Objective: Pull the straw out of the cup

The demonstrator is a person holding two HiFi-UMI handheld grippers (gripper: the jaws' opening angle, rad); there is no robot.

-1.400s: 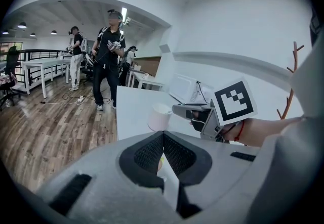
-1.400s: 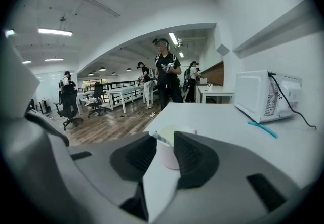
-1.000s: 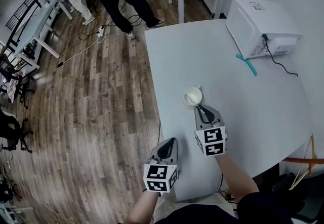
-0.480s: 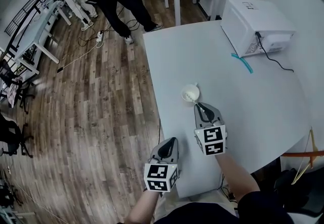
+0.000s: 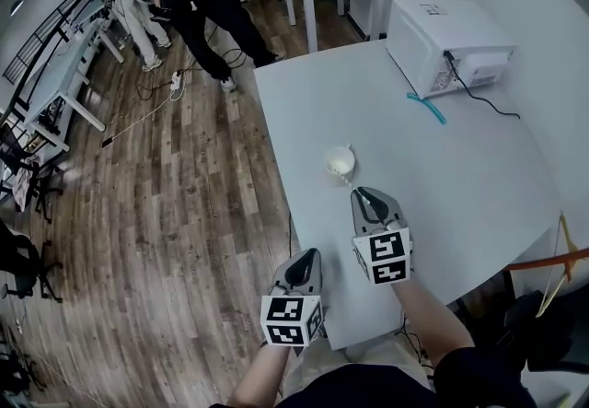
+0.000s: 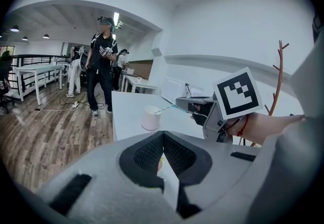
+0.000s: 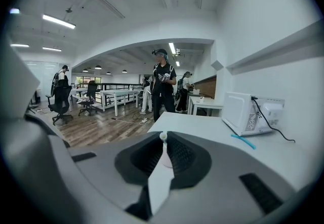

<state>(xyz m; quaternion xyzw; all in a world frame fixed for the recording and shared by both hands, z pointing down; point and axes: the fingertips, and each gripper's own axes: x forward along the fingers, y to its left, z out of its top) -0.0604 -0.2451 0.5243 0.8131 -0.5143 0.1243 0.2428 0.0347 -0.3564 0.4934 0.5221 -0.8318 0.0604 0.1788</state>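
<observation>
- Step in hand: the grab on the straw is made and the pull-out is about to start; the straw is not yet out.
- Right gripper [image 5: 366, 199] has its jaws pressed together on the free end of the straw [image 5: 348, 179]. In the right gripper view the straw's white tip [image 7: 162, 137] pokes up at the seam of the jaws.
- Cup [image 5: 339, 160] stands upright on the white table [image 5: 460, 176], near its left edge and just ahead of the right gripper.
- In the left gripper view the straw [image 6: 169, 108] runs at a slant from the rim of the cup [image 6: 151, 118] to the right gripper, so its lower end is inside the cup.
- Left gripper [image 5: 302, 263] has its jaws together with nothing between them. It hangs by the near table edge, well apart from the cup.
- Nothing holds the cup.
- Next move, as a judgement: draw the right gripper back and up along the straw's slant and keep the clamp firm.
- Risk: the cup looks light and may tip or drag if the pull goes sideways. Bracing it with the left gripper would help.
- Microwave [image 5: 442, 47] and a teal stick [image 5: 426, 108] sit at the far side, clear of the work.
</observation>
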